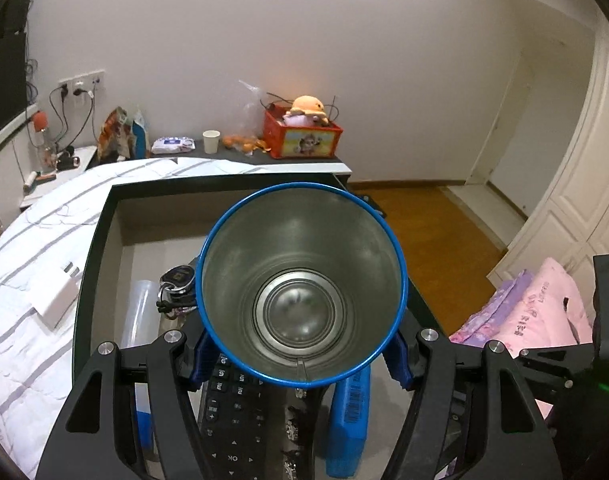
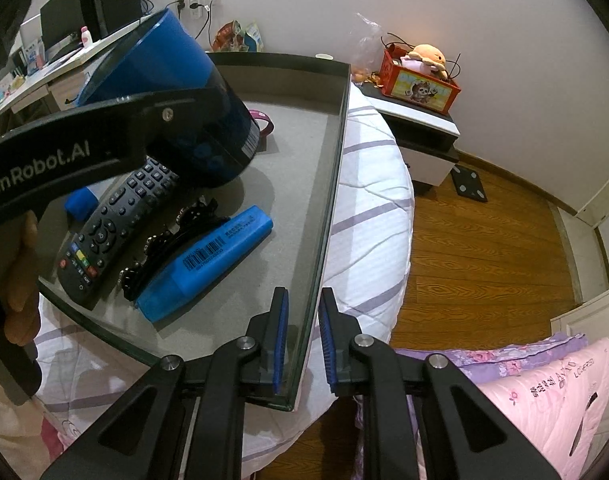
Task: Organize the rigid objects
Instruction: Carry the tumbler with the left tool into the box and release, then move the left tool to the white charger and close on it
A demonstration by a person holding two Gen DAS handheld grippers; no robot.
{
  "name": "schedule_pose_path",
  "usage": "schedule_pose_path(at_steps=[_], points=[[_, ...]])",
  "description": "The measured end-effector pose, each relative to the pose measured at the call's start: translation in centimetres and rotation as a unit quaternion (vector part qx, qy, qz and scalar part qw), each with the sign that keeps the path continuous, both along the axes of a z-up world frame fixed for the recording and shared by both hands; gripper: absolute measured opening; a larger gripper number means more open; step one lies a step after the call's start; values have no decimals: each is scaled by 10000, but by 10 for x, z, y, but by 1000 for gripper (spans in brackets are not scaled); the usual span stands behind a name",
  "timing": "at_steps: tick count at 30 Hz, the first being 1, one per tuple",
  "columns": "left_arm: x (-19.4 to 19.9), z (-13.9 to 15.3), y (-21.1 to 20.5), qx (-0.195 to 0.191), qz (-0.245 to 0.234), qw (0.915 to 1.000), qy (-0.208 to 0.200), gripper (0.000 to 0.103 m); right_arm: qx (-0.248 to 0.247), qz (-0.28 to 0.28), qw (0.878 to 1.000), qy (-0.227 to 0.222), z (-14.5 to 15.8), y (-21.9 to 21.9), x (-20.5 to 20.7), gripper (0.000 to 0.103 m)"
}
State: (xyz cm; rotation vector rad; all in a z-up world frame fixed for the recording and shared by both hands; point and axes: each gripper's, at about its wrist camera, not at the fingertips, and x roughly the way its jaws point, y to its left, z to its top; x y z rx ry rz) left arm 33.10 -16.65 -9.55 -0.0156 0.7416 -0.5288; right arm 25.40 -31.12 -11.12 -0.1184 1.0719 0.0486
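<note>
My left gripper [image 1: 300, 360] is shut on a blue cup [image 1: 300, 272] with a bare metal inside, its mouth facing the camera. The cup hangs tilted over a dark-rimmed tray [image 1: 100, 232] on the bed. In the right wrist view the cup [image 2: 176, 80] hovers above the tray's far left part, with a left finger [image 2: 116, 128] across it. My right gripper [image 2: 304, 340] is shut on the tray's near right wall [image 2: 332, 152]. In the tray lie a black remote [image 2: 112, 220], a black hair clip [image 2: 168, 240] and a blue highlighter [image 2: 208, 260].
Keys [image 1: 176, 284] and a clear plastic cup [image 1: 140, 312] also lie in the tray. A white charger [image 1: 58, 296] rests on the striped bedding left of it. A nightstand with a red box [image 1: 300, 136] stands behind; pink bedding [image 1: 536, 312] and wooden floor [image 2: 484, 248] are to the right.
</note>
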Motion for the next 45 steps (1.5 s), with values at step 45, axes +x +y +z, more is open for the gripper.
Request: schedule_pose_path(at_steps=[45], points=[[-34, 19, 181, -182, 981, 9949, 126, 92, -160, -57, 9998, 101, 0, 4, 2, 17]])
